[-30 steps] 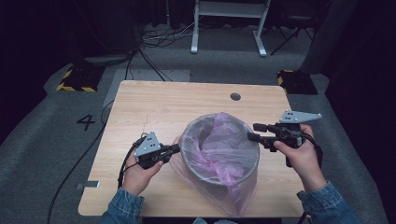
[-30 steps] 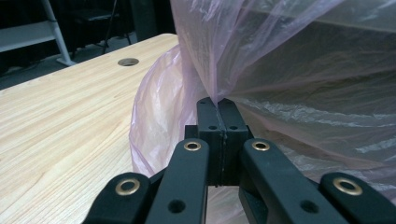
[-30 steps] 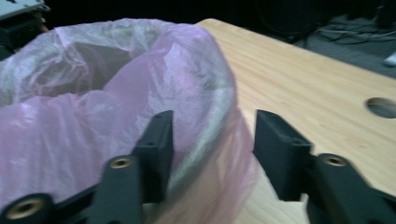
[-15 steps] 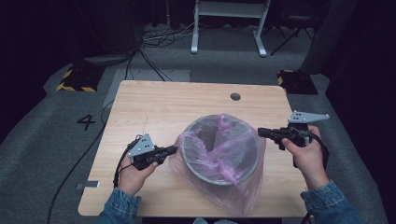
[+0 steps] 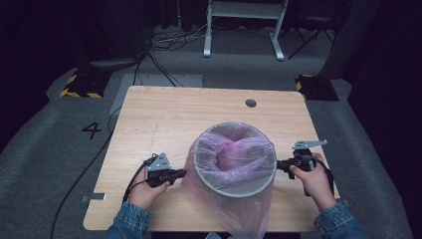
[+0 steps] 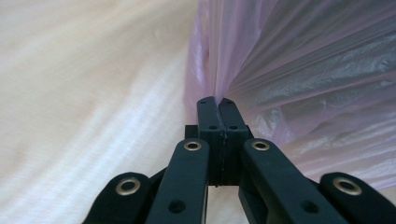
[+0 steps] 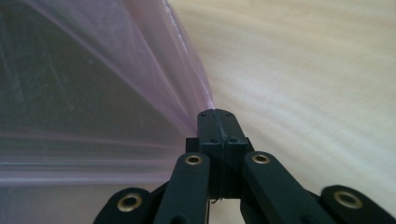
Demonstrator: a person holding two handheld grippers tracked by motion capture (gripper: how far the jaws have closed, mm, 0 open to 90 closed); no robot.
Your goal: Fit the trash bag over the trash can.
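1. High view: A grey waste bin [image 5: 234,186] stands on the near half of the wooden surface [image 5: 174,119], lined with a translucent pink bag [image 5: 229,159]. The bag covers the rim and hangs down the outside of the bin, past the near edge of the surface.
2. High view: The left claw [image 5: 183,173] sits just left of the bin, low beside its wall, with its tip at the bag film. The left hand [image 5: 147,191] holds the tool body.
3. High view: The right claw [image 5: 278,165] sits just right of the bin, with its tip at the bag. The right hand [image 5: 313,179] holds the tool body, and a grey three-cornered plate [image 5: 308,144] rides on top.
4. High view: A round dark hole [image 5: 251,103] lies in the far part of the surface. A painted numeral 4 [image 5: 92,130] marks the grey floor to the left.
5. Left gripper view: The left claw [image 6: 215,100] is pressed together, pinching a fold of the pink bag [image 6: 299,70]. The film fans out in pleats from the tip. The wooden surface [image 6: 93,93] lies beside it.
6. Right gripper view: The right claw [image 7: 215,112] is pressed together, pinching the pink bag [image 7: 154,70] at its tip. The film stretches taut from the tip across the dark bin wall [image 7: 56,84]. The wooden surface [image 7: 303,70] lies on the other side.
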